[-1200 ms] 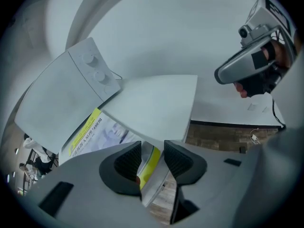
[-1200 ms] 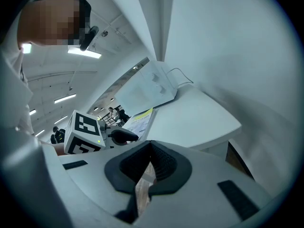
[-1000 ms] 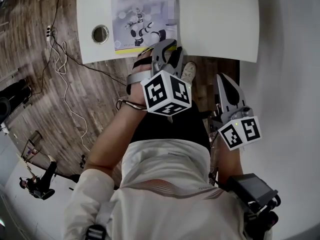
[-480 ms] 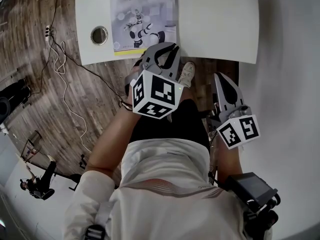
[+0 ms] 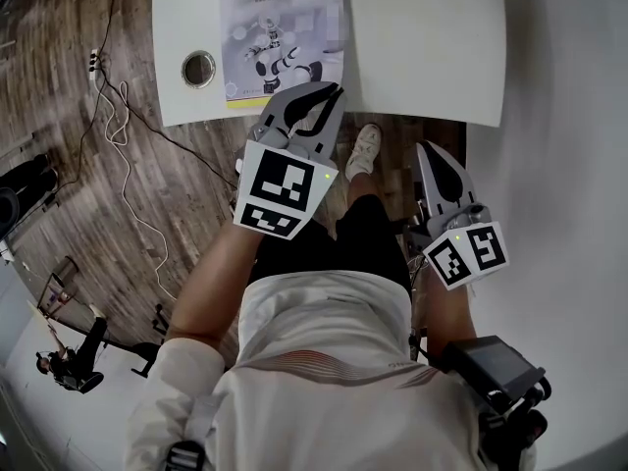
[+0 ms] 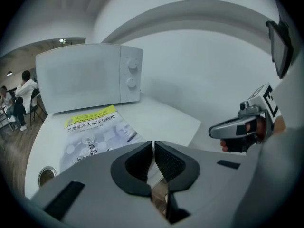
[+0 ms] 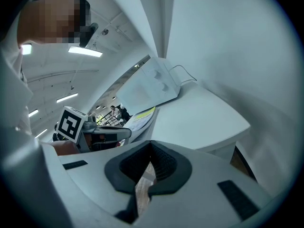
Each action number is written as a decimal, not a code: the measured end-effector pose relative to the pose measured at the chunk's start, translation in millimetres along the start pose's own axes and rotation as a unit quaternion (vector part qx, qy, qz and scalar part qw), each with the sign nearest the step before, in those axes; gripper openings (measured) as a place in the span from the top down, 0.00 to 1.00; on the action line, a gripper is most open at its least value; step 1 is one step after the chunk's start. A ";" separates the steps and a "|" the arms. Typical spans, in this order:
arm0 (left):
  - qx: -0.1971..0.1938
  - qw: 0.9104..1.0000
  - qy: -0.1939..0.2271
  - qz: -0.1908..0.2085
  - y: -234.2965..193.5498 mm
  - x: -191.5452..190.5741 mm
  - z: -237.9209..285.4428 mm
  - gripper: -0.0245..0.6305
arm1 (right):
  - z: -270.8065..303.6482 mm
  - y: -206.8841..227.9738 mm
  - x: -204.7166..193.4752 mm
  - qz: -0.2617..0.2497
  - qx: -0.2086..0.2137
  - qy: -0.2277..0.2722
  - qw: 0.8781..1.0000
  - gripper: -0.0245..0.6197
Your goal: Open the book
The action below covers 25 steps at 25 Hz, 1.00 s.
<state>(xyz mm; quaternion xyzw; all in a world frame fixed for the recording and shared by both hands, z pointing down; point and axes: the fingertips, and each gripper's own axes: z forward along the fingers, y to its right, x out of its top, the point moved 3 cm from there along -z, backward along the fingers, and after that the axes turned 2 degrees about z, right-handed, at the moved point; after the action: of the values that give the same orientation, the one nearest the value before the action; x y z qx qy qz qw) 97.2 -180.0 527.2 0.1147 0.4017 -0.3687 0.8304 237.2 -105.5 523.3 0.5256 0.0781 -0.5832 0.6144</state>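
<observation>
Overhead, the head view shows the book (image 5: 283, 29) lying closed and flat on the left part of the white surface (image 5: 422, 37). Its pale cover carries a yellow band and a picture of a white robot. A round hole (image 5: 199, 68) sits in the surface just left of the book. The left gripper (image 5: 332, 92) points at the book's near edge, with its tips over the near rim of the surface by the book's near right corner. Whether they touch the cover cannot be told. The right gripper (image 5: 429, 148) hangs well apart to the right, short of the surface and above the wooden floor (image 5: 69, 145). A shoe (image 5: 365, 145) shows between the two grippers.

Next, in the left gripper view the jaws have just been closing and stand narrow, with only a thin slit between the pads and nothing in it. Beyond them lies the book (image 6: 90, 132), cover up. A white microwave (image 6: 88, 77) stands behind it on the surface, and the right gripper is at the right edge of this view.

Lastly, in the right gripper view the jaws are drawn together at the tips and hold nothing. The left gripper (image 7: 111, 133) is seen at the left, with the book past it on the surface.
</observation>
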 end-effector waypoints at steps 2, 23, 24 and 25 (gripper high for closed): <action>0.000 1.000 0.017 -0.020 -4.8 5.4 -8.4 0.92 | 2.0 -1.7 1.3 -0.004 0.004 -0.001 1.000 0.96; -0.006 0.919 0.167 -0.358 -111.3 21.3 -118.2 0.92 | 36.2 -79.9 15.9 -0.034 0.044 -0.019 0.998 0.96; 0.000 0.913 0.173 -0.370 -119.9 19.8 -125.2 0.92 | 38.4 -83.3 16.4 -0.035 0.043 -0.021 0.998 0.96; 0.006 0.908 0.179 -0.379 -125.9 16.1 -129.9 0.92 | 39.8 -84.7 14.9 -0.035 0.043 -0.022 0.998 0.96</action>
<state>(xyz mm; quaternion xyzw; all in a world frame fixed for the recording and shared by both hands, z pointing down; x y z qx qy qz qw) -60.7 -213.5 443.9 0.0224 0.5546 -0.6311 0.5419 153.6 -124.6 483.1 0.5354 0.0575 -0.6190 0.5717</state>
